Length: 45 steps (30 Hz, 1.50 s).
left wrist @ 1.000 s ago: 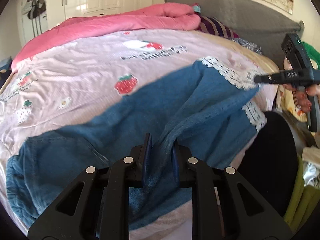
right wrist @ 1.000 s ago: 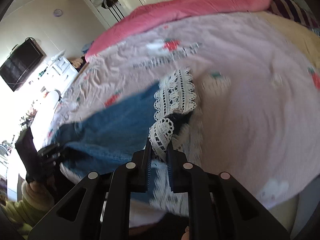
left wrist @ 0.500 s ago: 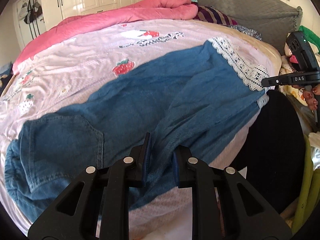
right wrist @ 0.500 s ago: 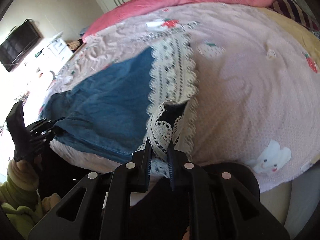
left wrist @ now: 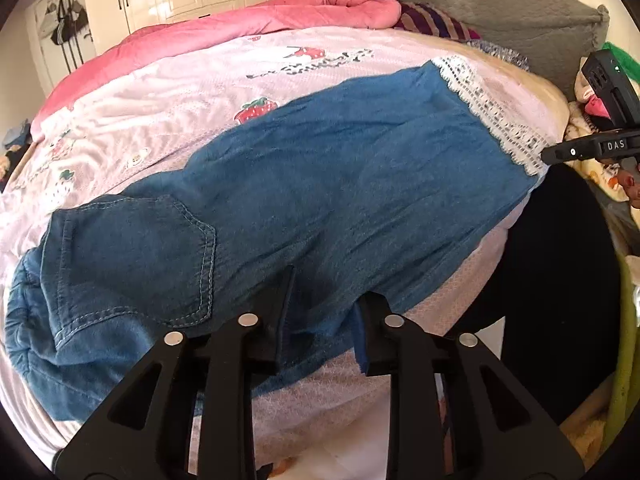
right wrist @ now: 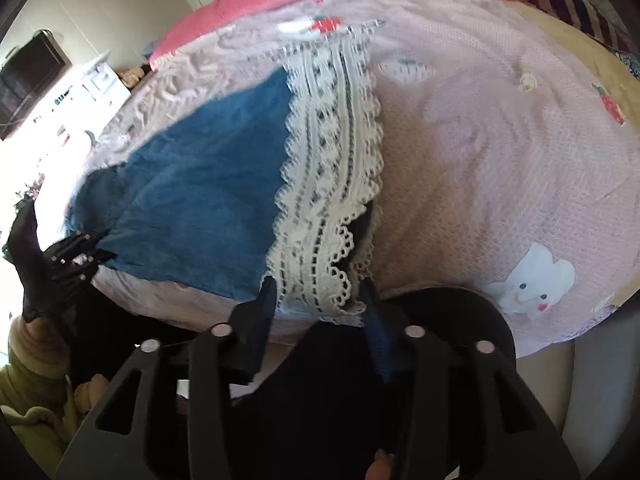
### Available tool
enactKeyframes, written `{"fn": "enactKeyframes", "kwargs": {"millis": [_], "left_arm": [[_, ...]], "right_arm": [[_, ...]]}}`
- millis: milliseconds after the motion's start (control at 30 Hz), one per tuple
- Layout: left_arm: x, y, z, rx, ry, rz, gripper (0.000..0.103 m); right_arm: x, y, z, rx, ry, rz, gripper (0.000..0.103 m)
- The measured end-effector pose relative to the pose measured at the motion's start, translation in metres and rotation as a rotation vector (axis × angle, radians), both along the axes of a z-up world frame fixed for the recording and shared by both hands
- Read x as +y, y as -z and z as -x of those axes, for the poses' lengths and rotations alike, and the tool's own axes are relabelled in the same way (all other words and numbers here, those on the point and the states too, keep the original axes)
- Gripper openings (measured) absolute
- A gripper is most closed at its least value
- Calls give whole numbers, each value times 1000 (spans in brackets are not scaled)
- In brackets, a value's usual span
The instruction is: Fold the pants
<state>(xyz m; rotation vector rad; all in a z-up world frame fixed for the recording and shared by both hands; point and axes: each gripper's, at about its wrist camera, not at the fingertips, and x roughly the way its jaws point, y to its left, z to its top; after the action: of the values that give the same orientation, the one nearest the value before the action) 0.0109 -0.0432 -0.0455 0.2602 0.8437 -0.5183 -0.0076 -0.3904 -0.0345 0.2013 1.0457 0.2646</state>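
Pants flat on bed, long axis from 8 to 2 o'clock. Left tool opening over near edge, right tool opening around lace hem.

A: We see the blue denim pants spread flat across the bed, lace hem far right.

B: Our left gripper is opening; its fingers straddle the denim's near edge.
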Motion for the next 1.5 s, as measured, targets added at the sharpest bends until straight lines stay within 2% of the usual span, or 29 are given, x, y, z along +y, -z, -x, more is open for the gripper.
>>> {"fn": "enactKeyframes", "kwargs": {"millis": [33, 100, 167, 233, 333, 467, 633, 733, 800, 967, 1167, 1267, 1367, 1433, 1500], "left_arm": [[3, -3, 3, -3, -1, 9, 29], [7, -9, 7, -9, 1, 30, 39], [13, -14, 12, -19, -5, 42, 42], [20, -20, 18, -31, -25, 51, 45], [41, -37, 26, -64, -76, 80, 50], [76, -56, 24, -84, -217, 97, 57], [103, -45, 4, -2, -348, 109, 60], [107, -26, -10, 49, -383, 75, 60], [113, -16, -18, 69, -388, 68, 60], [133, -13, -28, 87, -357, 111, 60], [136, -11, -23, 71, -331, 120, 59], [134, -10, -12, 42, -321, 106, 59], [132, -13, -6, 34, -316, 78, 59], [128, -25, 2, 11, -304, 69, 62], [124, -42, 11, -38, -293, 64, 71]], "right_arm": [[0, -8, 2, -25, 8, 15, 54], [0, -22, 4, -72, 19, 44, 58], [2, -34, 4, -118, 14, 56, 66], [11, -43, 2, -157, -14, 58, 70], [33, -46, -7, -175, -89, 61, 72], [78, -42, -22, -179, -219, 83, 72], [142, -37, -42, -179, -374, 64, 72], [166, -28, -54, -151, -416, 63, 72], [170, -16, -61, -96, -413, 69, 72], [146, 22, -59, 70, -343, 86, 72], [124, 40, -37, 117, -305, 24, 72], [125, 43, -31, 118, -316, 43, 72], [128, 27, -31, 117, -328, 31, 72], [128, -11, -32, 15, -356, -28, 72], [134, -45, -42, -87, -370, -52, 76]]}}
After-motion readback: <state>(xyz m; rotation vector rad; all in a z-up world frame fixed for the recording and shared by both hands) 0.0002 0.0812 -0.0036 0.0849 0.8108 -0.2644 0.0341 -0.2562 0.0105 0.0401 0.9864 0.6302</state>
